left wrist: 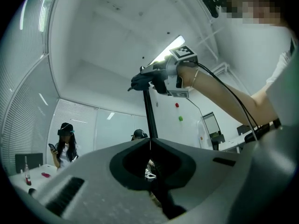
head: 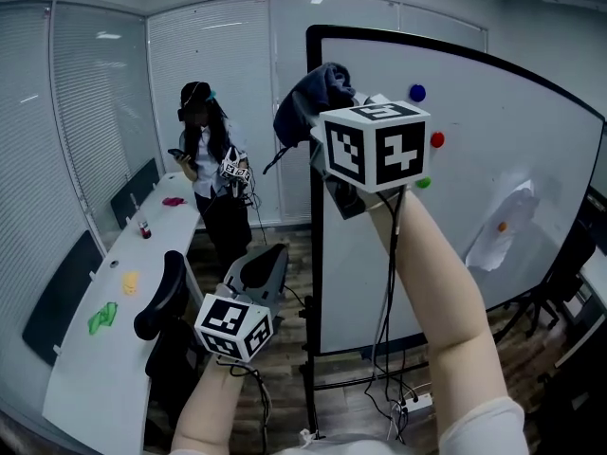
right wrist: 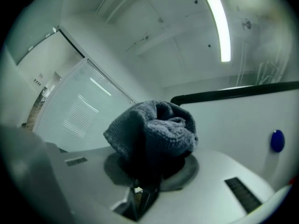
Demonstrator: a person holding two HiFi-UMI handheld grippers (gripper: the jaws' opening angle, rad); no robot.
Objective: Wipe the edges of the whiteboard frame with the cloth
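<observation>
A whiteboard (head: 474,178) with a black frame (head: 314,207) stands upright on a wheeled stand. My right gripper (head: 318,112) is raised near the frame's upper left corner, shut on a bunched grey-blue knitted cloth (head: 311,102). In the right gripper view the cloth (right wrist: 154,134) fills the jaws, with the black top edge of the frame (right wrist: 233,93) just behind it. My left gripper (head: 258,271) hangs low at the left of the board, jaws together and nothing in them; the same gripper (left wrist: 150,146) points up at the frame's left post (left wrist: 149,113).
Coloured magnets (head: 417,93) and a sheet of paper (head: 501,224) are on the board. A person (head: 211,169) stands at the back left holding a phone. A long white desk (head: 114,320) with small items and a black chair (head: 163,297) are at left. Cables (head: 403,401) lie under the board.
</observation>
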